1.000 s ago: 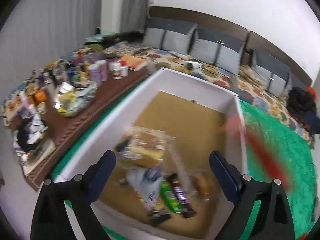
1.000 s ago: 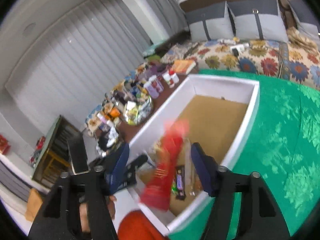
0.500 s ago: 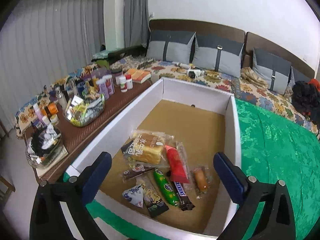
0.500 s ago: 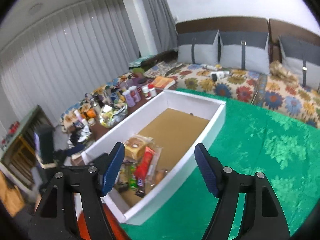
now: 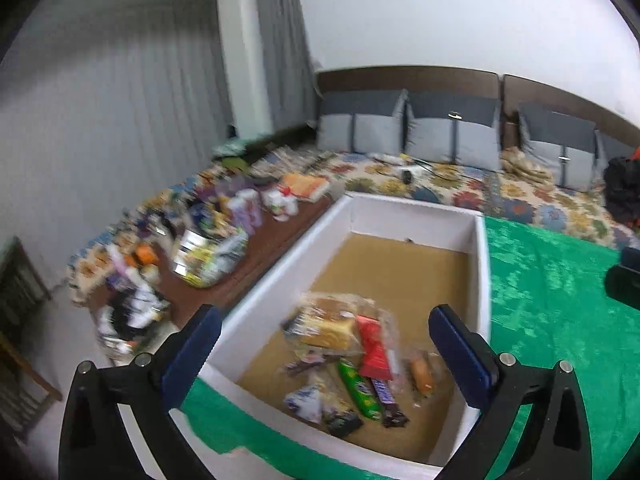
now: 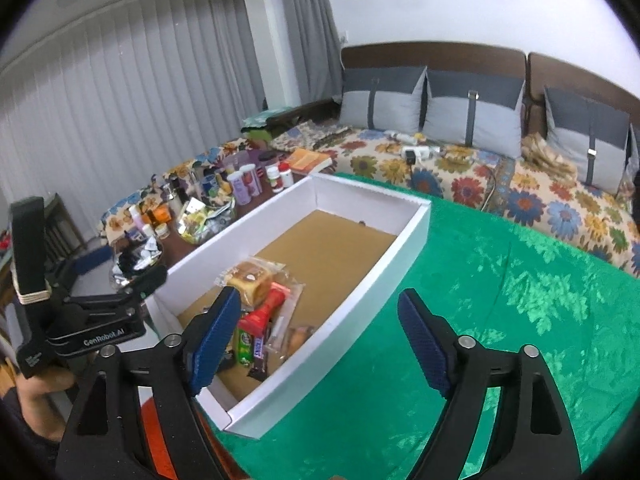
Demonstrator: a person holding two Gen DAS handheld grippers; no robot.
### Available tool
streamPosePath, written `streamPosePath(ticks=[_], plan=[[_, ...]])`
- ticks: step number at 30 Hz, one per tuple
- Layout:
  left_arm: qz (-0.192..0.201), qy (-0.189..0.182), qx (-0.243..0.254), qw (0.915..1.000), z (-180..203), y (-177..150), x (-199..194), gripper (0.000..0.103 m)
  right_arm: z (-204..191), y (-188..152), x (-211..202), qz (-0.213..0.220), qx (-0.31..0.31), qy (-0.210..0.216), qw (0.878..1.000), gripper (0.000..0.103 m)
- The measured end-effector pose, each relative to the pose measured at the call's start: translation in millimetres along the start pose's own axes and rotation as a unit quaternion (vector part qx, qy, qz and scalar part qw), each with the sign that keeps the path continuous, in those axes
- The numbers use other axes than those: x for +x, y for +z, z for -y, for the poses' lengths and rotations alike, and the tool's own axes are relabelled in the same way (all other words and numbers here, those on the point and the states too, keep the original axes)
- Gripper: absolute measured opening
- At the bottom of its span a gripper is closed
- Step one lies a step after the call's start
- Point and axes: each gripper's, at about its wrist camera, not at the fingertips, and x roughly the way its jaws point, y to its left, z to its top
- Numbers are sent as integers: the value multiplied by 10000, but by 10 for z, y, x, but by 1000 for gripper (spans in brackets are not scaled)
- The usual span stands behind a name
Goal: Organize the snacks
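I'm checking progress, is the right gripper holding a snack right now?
No, the right gripper is open and empty above the green cloth.

Far half of white box (image 6: 404, 236) floor bare, open from above; snack pile (image 6: 260, 312) crowding near end; cluttered side table (image 6: 208, 204) flanking left wall

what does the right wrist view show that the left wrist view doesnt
Only the right wrist view shows the left gripper from outside, its body printed GenRobot.AI, held beside the white box, plus sharp bottles on the side table. Only the left wrist view shows a black bag on the sofa. Both show the snacks at the box's near end, the green cloth, and open, empty jaws.
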Motion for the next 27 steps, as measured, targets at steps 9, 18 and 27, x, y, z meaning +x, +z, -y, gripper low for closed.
streamPosePath(ticks=[9,18,27], plan=[[-683,-291,-164,9971,-92,-18,-145,103,-144,110,-41,50,-14,-144,9999,87],[-1030,117,15,9946,-220,-116,-124,103,-340,111,278,-768,204,-75,9968,87],[-1307,-112,-534,9899,-418,-170,-47,103,-499,176,354,-1072,265,74,9939,87]])
